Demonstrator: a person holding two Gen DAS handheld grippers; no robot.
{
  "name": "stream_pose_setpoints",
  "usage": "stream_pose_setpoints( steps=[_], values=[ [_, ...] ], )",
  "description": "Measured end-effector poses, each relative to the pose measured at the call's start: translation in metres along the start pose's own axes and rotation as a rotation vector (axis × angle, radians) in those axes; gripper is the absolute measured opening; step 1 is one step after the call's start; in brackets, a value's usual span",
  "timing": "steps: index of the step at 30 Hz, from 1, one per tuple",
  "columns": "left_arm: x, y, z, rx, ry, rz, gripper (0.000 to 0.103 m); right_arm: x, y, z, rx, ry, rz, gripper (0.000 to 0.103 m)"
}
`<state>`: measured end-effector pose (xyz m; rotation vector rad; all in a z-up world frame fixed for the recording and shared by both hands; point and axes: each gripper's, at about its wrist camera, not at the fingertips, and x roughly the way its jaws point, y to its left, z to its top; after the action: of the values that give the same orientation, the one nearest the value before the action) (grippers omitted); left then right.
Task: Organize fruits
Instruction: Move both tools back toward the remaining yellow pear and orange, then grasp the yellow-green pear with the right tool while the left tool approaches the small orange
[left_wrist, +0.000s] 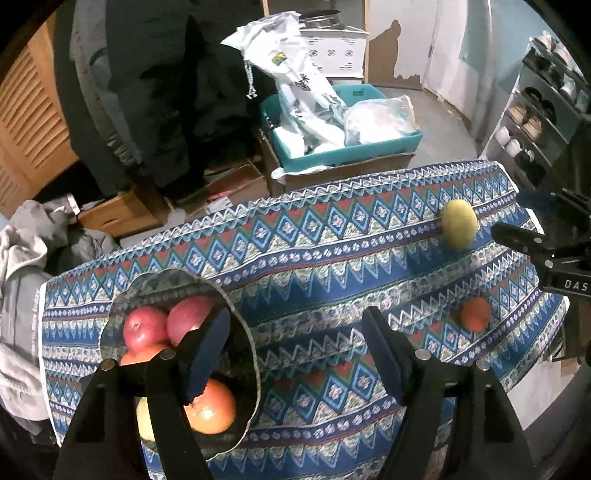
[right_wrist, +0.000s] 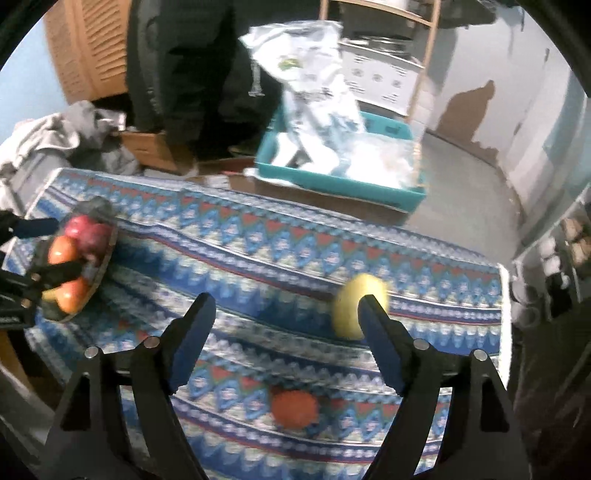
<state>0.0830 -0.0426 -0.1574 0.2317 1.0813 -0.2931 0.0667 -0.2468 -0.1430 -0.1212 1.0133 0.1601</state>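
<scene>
On the patterned desk (left_wrist: 314, 258), left wrist view: left gripper (left_wrist: 295, 354) jaws apart, empty, over bowl (left_wrist: 251, 332) rim; bowl holds red apples (left_wrist: 144, 326), orange fruit (left_wrist: 214, 406) | yellow fruit (left_wrist: 459, 223), small orange (left_wrist: 475, 314) loose on cloth | right wrist view: right gripper (right_wrist: 284, 347) jaws apart, empty; small orange below, yellow fruit behind right finger (right_wrist: 380, 343).

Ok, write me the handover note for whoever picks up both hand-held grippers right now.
Left hand-held gripper: open, empty, beside the fruit bowl.
Right hand-held gripper: open, empty, over the patterned cloth.
Done: two red apples and several orange fruits are in the bowl.
Left: the yellow-green fruit and the small orange fruit lie loose on the cloth; both still need to go in the bowl.
</scene>
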Motion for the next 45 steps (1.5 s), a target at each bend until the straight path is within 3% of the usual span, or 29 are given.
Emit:
stream_pose_setpoints(
  steps=[9,21,27,36,45],
  values=[
    [0.027,-0.011,0.020,-0.003,0.029,-0.025,0.078,0.030,-0.057,-0.005,0.114,0.080,-0.025,0.080],
    [0.065,-0.020,0.033,0.014,0.056,-0.007,0.082,0.094,-0.094,-0.010,0.243,0.179,0.039,0.083],
    [0.085,-0.022,0.035,0.040,0.072,0.016,0.082,0.122,-0.097,-0.012,0.244,0.213,0.059,0.083],
    [0.102,-0.031,0.035,0.016,0.121,-0.019,0.082,0.142,-0.096,-0.015,0.273,0.230,0.085,0.083],
    [0.097,-0.048,0.035,0.033,0.118,-0.041,0.082,0.159,-0.092,-0.012,0.281,0.256,0.112,0.069]
  ],
)
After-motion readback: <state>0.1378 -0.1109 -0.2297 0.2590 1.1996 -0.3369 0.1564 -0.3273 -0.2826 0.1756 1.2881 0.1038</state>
